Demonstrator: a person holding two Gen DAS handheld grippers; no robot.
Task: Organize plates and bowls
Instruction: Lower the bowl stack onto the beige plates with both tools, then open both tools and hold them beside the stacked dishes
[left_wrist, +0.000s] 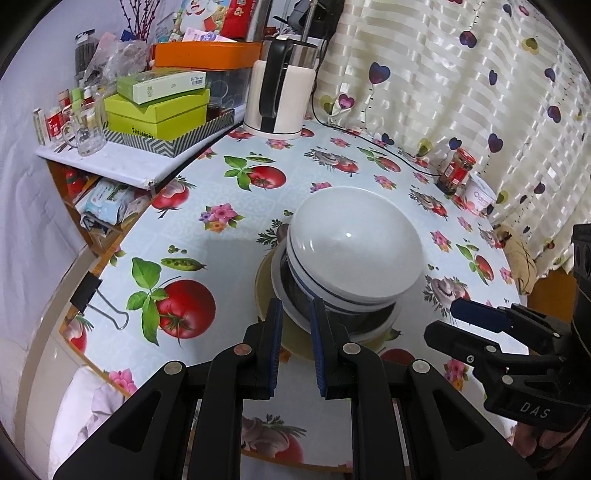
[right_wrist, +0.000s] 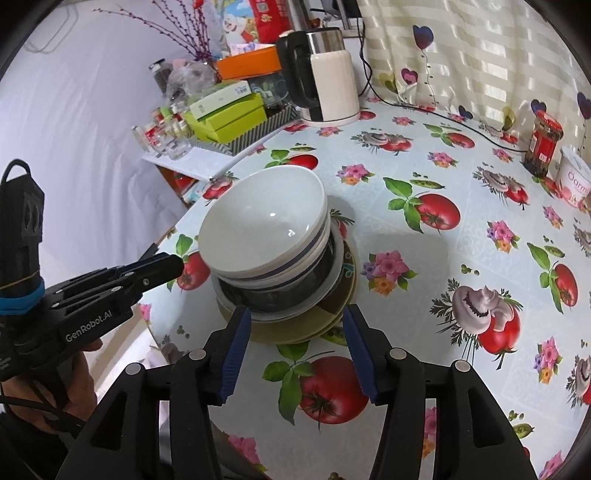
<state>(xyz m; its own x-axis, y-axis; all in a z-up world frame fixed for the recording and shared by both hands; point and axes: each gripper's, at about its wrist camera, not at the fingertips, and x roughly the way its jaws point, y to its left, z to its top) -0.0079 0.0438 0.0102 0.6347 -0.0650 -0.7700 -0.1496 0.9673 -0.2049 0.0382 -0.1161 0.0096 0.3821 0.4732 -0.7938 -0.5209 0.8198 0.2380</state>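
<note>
A stack stands on the table: white bowls with blue stripes (left_wrist: 354, 251) (right_wrist: 266, 225) sit on a dark bowl (right_wrist: 291, 284), a white plate (left_wrist: 291, 314) and a tan plate (left_wrist: 266, 291) (right_wrist: 306, 325). My left gripper (left_wrist: 297, 325) is open a little, its fingers at the near rim of the plates, gripping nothing. My right gripper (right_wrist: 295, 336) is open wide just in front of the stack, empty. Each gripper shows in the other's view, the right one (left_wrist: 476, 314) and the left one (right_wrist: 162, 266).
The table (left_wrist: 221, 236) has a fruit-print cloth. A kettle (left_wrist: 280, 88) stands at the back, a red-lidded jar (left_wrist: 456, 170) and a white tub (left_wrist: 480, 195) by the curtain. A shelf (left_wrist: 122, 162) with green boxes and glasses is at left. A binder clip (left_wrist: 92, 295) holds the cloth edge.
</note>
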